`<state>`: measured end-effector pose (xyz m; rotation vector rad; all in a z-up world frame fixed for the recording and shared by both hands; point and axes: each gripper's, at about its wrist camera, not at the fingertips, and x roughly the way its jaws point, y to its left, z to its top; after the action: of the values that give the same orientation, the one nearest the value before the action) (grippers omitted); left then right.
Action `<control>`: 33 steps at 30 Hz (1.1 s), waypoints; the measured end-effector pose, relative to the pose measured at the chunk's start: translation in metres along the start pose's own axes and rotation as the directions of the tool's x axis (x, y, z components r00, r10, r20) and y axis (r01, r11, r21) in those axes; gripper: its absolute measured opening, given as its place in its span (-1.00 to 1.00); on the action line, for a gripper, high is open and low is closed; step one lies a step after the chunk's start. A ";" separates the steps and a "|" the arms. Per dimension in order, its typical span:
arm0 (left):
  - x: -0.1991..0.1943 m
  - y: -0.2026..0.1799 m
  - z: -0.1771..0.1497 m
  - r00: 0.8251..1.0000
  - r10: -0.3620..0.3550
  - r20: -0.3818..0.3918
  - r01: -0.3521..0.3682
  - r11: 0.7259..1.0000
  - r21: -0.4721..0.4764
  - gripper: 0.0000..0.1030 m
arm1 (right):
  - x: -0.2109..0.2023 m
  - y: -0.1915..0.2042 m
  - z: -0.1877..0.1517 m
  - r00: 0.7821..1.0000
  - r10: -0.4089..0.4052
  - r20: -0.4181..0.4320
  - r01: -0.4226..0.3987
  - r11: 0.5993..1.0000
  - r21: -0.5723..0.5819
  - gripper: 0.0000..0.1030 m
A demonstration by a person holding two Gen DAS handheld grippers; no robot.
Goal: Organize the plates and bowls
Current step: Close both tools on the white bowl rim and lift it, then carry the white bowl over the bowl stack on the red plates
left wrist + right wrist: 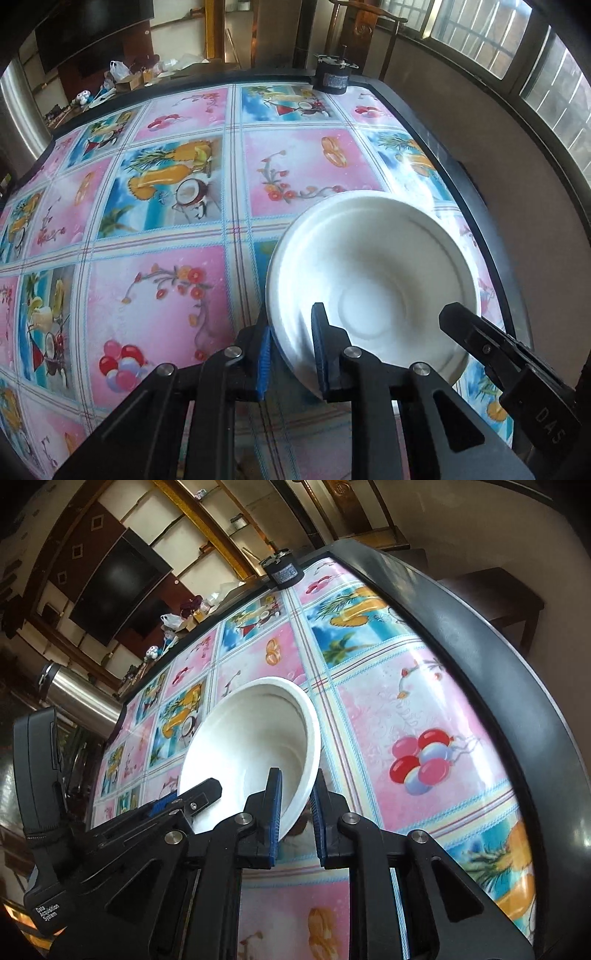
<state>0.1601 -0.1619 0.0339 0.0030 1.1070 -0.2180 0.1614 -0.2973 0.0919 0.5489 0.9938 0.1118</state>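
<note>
**White bowl gripped at both rims by two grippers**

One white bowl (373,280) is seen over the table (155,229), near its right edge in the left wrist view. The table is covered w/ a glossy cloth of pink flower squares and blue fruit-drink squares, framed by a dark rim.

L gripper (293,343): jaws are closed on the bowl's near-left rim. One blue-padded finger sits outside the wall, the other inside the bowl; the rim is pinched between them. The bowl is tilted, w/ its inside turned toward the camera. Whether its far edge touches the cloth can't be told.

R gripper (297,805): jaws are closed on the bowl (255,738) at the rim nearest the camera in the right wrist view. One pad is pressed inside the wall, the other outside. In the left wrist view the R gripper is seen as a black finger reaching in from the lower right onto the bowl's rim. In the right wrist view the L gripper is seen at lower left, its finger laid on the opposite rim.

So the bowl is held at two sides, one gripper per side.

Other items: a small black cylindrical device (330,72) is stood at the far table edge. A steel flask (74,698) is seen at left in the right wrist view, beside the table's left edge. Clutter and a dark screen are seen past the far edge, too small for detail.
</note>
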 end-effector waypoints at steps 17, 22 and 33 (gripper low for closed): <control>-0.087 0.069 -0.111 0.991 0.112 0.078 -0.108 0.993 -0.054 -0.63 | -0.040 0.083 -0.126 0.996 0.061 -0.069 -0.073 0.980 -0.183 -0.69; -0.106 0.088 -0.143 0.980 0.161 0.114 -0.154 0.986 -0.069 -0.63 | -0.039 0.101 -0.161 0.993 0.062 -0.104 -0.084 0.972 -0.218 -0.69; -0.122 0.122 -0.190 0.975 0.186 0.118 -0.173 0.979 -0.112 -0.63 | -0.046 0.134 -0.211 0.987 0.074 -0.145 -0.112 0.956 -0.271 -0.69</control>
<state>-0.0390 -0.0009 0.0437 -0.0014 0.9825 0.0008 -0.0160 -0.1159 0.1037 0.3322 1.0605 0.3714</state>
